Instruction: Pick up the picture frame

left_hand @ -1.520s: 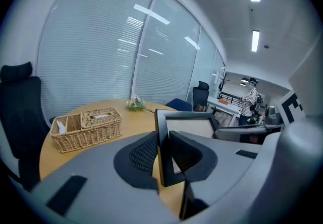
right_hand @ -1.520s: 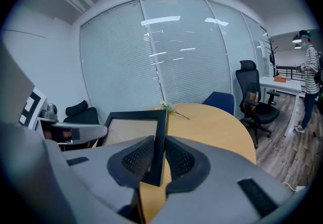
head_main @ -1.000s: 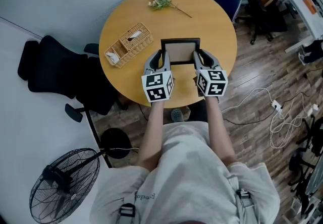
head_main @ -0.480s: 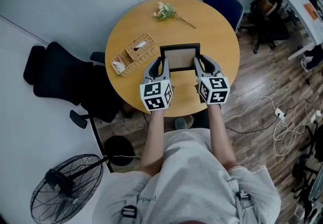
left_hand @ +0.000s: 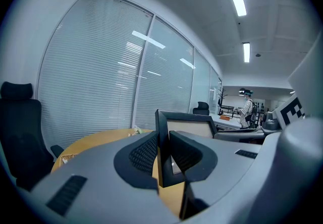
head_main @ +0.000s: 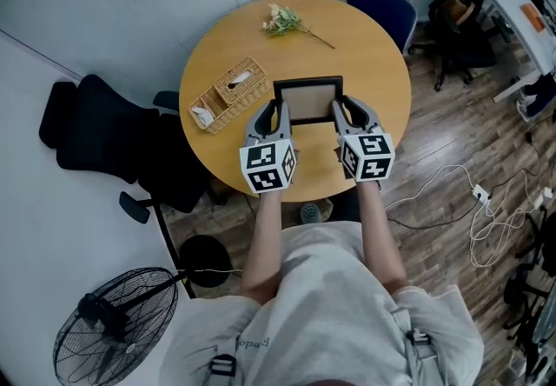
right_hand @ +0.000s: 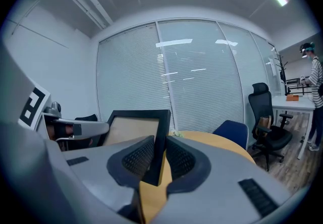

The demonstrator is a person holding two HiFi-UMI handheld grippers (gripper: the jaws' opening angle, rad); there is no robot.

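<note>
The picture frame (head_main: 308, 99) has risen slightly above the bench (head_main: 373, 45) and now hangs steady. The left fingers (left_hand: 143, 153) clamp its left edge and the right fingers (right_hand: 180, 160) its right edge. The pickup looks essentially done.

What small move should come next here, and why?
Probably raise both evenly, straight up: the left claw and right claw are each shut on a side rail of the picture frame over the table, so uneven lifting could twist it.
</note>
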